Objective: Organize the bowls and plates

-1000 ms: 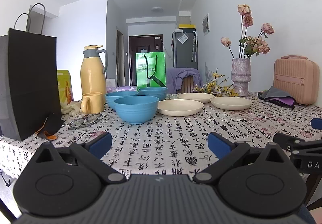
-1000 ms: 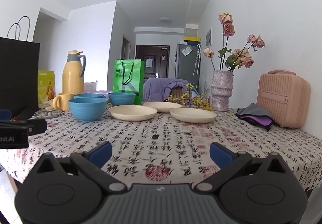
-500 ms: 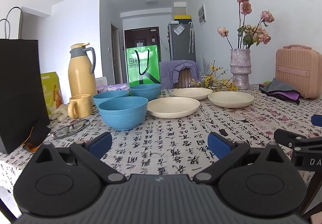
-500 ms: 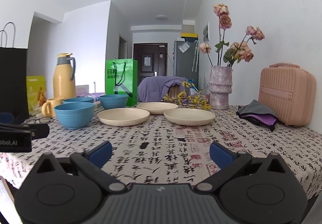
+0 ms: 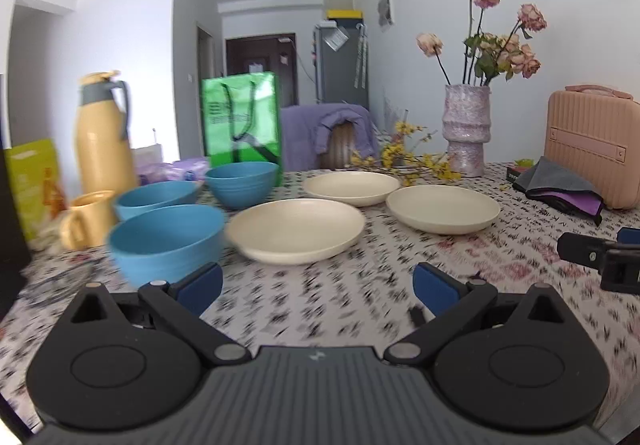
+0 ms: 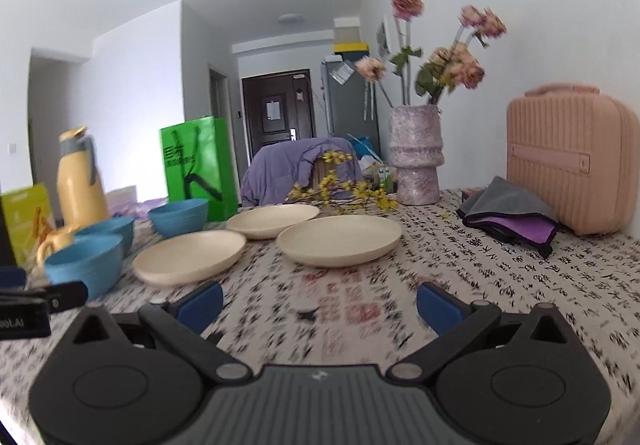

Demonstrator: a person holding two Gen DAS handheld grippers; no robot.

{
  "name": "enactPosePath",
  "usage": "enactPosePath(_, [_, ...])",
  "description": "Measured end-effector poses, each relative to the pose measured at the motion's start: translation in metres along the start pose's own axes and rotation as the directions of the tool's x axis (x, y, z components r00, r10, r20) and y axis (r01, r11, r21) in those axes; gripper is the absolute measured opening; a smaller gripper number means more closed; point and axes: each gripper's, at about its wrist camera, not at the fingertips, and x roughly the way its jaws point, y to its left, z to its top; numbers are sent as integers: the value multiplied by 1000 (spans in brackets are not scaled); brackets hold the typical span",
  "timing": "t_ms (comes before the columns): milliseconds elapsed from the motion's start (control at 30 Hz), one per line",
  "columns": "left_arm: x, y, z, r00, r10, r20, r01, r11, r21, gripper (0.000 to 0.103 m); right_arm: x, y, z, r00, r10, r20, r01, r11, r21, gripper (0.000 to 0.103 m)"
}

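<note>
Three blue bowls and three cream plates sit apart on the worktop [image 5: 400, 273], which wears a white cloth with black writing. None are stacked yet, so the tidying looks like it has not begun.

The left claw [image 5: 316, 285] hangs low over the cloth with its blue pads wide apart and nothing between them. The near blue bowl [image 5: 166, 241] is just ahead and off to its left. The near cream plate [image 5: 296, 231] lies straight ahead of it, a little farther on. The left claw is the closer one to both.

The right claw [image 6: 318, 299] is wide apart too, and empty. The right-hand plate [image 6: 340, 241] lies straight ahead of it, so that one is probably its job.

The bowls look smooth, round and deep, with thick walls. The plates are round, flat and shallow with a thin raised rim, so a claw would have to pinch the near rim. They look like matte plastic, light and a bit slippery.
</note>
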Motion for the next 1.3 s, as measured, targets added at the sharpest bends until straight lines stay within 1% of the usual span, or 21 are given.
enactPosePath(133, [42,-13,16,999,-52,-11,51,998,-21,103,42,-20,21,998,-5,-60,2,999,-51,103])
enactPosePath(300, [95,-26,40,990,-131,-58,129,991,-34,103,105,-56,41,985,100,-144,-94,994,50,103])
enactPosePath(467, [158,-37,60,978,-173,-115,165,984,-74,103,168,-76,56,978,46,-202,-39,998,39,103])
enactPosePath(533, [183,-46,69,974,-171,-151,164,985,-55,103,196,-79,59,965,32,-260,-30,999,12,103])
enactPosePath(600, [209,-55,78,968,-167,-190,162,986,-40,103,221,-80,62,943,28,-332,-33,999,-10,103])
enactPosePath(667, [232,-61,84,962,-172,-214,163,985,-59,103,239,-79,66,940,11,-341,-29,998,-48,103])
enactPosePath(767, [266,-68,90,947,-205,-249,185,978,-101,103,268,-82,76,934,-56,-352,27,996,-89,101])
enactPosePath(800, [278,-71,91,940,-209,-268,187,977,-106,101,277,-85,78,933,-50,-357,24,997,-79,98])
enactPosePath(833, [288,-73,91,935,-208,-288,184,977,-108,95,286,-88,80,929,-39,-367,16,998,-67,97])
enactPosePath(867, [297,-76,91,930,-191,-313,166,980,-105,85,294,-90,81,925,-36,-378,16,998,-54,91])
enactPosePath(900, [304,-79,92,927,-179,-329,154,983,-101,82,300,-92,83,925,-39,-379,25,999,-42,84])
enactPosePath(933, [309,-82,91,923,-185,-337,159,982,-102,77,306,-92,83,923,-43,-382,30,999,-41,81])
enactPosePath(967, [313,-84,91,917,-196,-347,170,980,-104,67,311,-92,83,919,-47,-390,30,998,-50,77])
enactPosePath(1000, [318,-86,90,909,-206,-362,180,978,-105,61,316,-92,82,916,-55,-397,33,998,-61,66])
enactPosePath(1033, [324,-88,89,899,-212,-383,184,977,-107,52,321,-93,80,910,-66,-408,42,997,-68,57])
enactPosePath(1067, [329,-89,87,891,-206,-404,176,978,-109,51,324,-93,79,904,-74,-422,50,996,-67,39])
enactPosePath(1100, [333,-89,85,885,-201,-421,166,979,-119,49,326,-94,77,898,-77,-433,54,996,-65,25])
enactPosePath(1133, [337,-89,83,876,-201,-438,159,978,-131,42,325,-95,76,901,-68,-428,48,997,-57,24])
enactPosePath(1200, [342,-88,78,864,-208,-459,157,977,-147,37,324,-97,76,900,-52,-434,38,998,-42,16])
enactPosePath(1267, [337,-90,75,876,-188,-445,154,982,-112,26,319,-97,77,897,-58,-439,38,998,-54,15])
enactPosePath(1300, [333,-90,74,877,-190,-442,158,981,-109,24,315,-97,76,896,-59,-439,34,997,-63,15])
